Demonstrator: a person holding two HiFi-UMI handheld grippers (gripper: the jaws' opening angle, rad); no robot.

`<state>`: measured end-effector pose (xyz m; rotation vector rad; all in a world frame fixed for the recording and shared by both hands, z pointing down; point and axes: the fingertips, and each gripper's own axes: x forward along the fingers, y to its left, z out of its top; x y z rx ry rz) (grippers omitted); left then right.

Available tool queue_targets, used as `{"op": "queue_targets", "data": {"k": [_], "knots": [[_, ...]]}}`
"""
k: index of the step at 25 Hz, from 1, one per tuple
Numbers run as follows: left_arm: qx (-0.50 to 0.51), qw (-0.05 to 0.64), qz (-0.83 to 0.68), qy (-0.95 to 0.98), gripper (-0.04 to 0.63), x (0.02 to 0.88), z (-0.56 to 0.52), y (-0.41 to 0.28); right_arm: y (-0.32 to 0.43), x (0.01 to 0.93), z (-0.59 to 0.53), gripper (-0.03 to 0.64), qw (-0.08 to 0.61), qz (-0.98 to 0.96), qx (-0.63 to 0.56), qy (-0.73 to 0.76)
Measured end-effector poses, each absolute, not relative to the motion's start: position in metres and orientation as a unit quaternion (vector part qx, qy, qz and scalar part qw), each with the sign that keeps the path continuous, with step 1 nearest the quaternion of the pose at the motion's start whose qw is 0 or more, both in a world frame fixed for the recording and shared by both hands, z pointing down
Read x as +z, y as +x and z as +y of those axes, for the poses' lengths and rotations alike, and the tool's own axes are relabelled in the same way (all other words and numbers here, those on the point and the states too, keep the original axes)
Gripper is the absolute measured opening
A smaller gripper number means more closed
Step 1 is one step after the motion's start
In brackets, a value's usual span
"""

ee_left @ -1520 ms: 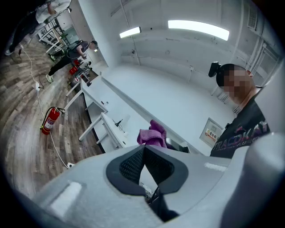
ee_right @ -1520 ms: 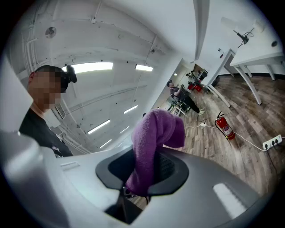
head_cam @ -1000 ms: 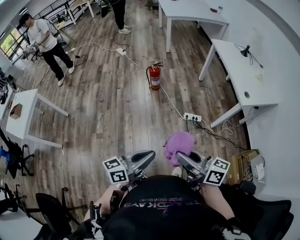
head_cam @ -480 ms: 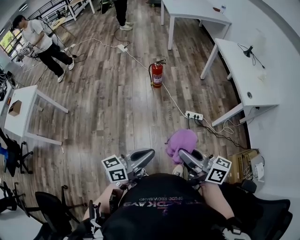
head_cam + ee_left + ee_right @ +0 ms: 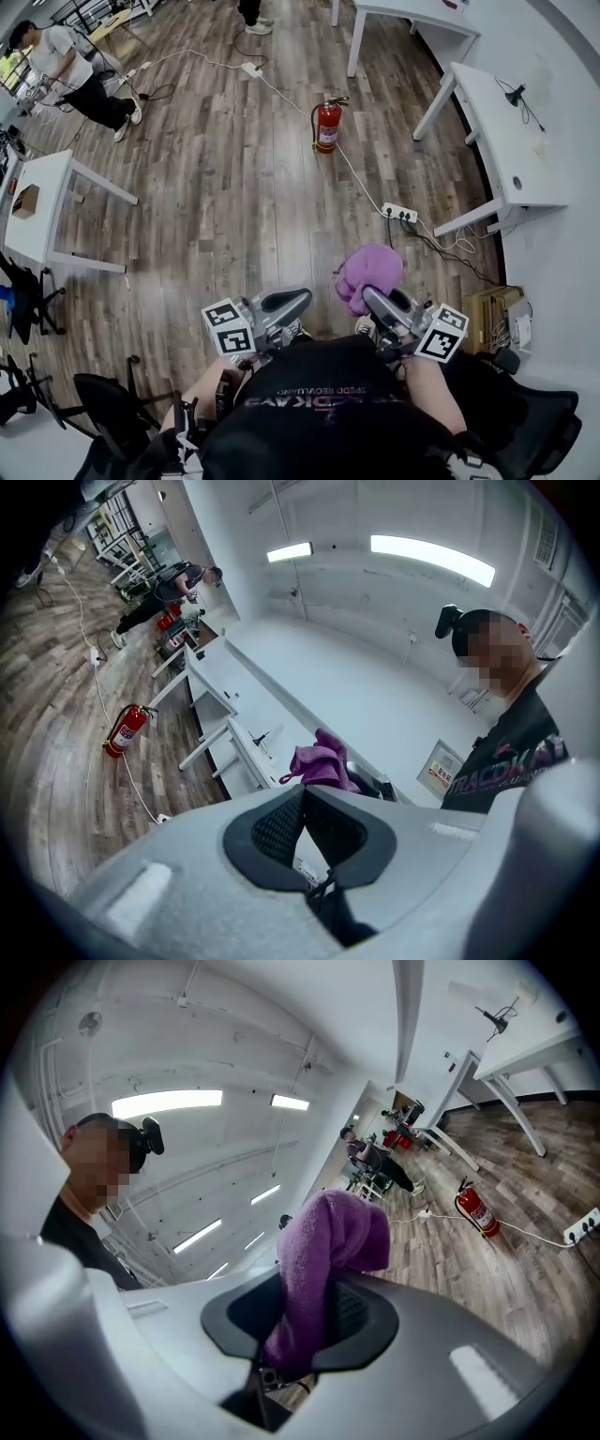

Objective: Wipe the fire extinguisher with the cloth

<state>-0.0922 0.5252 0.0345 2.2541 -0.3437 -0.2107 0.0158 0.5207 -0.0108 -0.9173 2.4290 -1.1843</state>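
A red fire extinguisher (image 5: 327, 126) stands upright on the wooden floor, well ahead of me; it also shows small in the left gripper view (image 5: 125, 732) and the right gripper view (image 5: 476, 1212). A purple cloth (image 5: 369, 277) bulges from my right gripper (image 5: 373, 300), whose jaws are shut on it; the cloth (image 5: 323, 1269) hangs between the pads. My left gripper (image 5: 292, 302) is held close to my body, jaws closed with nothing between them (image 5: 302, 829). Both grippers are far from the extinguisher.
A white cable runs past the extinguisher to a power strip (image 5: 401, 214). White tables (image 5: 514, 141) line the right wall, another (image 5: 45, 202) stands at left. A person (image 5: 66, 75) stands far left. A cardboard box (image 5: 492, 314) sits by my right side.
The view has advanced toward the extinguisher, which now sits slightly lower and to the right in the head view. Both grippers keep their pose; the cloth stays clamped.
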Motion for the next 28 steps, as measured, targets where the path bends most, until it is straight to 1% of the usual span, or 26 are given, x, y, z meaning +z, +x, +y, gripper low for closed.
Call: {"op": "queue_targets", "data": {"k": [6, 14, 21, 28], "knots": [[-0.079, 0.424, -0.132, 0.893, -0.003, 0.046, 0.518, -0.117, -0.007, -0.003, 0.511, 0.094, 0.144, 0.834, -0.417, -0.331], [-0.077, 0.419, -0.139, 0.894, -0.003, 0.046, 0.491, -0.103, 0.01, -0.002, 0.478, 0.094, 0.148, 0.835, -0.417, -0.329], [-0.083, 0.404, -0.185, 0.892, -0.003, 0.039, 0.428, -0.064, 0.054, -0.005, 0.407, 0.094, 0.151, 0.847, -0.416, -0.294], [-0.075, 0.389, -0.21, 0.894, -0.003, 0.035, 0.362, 0.007, 0.123, -0.007, 0.332, 0.094, 0.15, 0.858, -0.411, -0.269]]}}
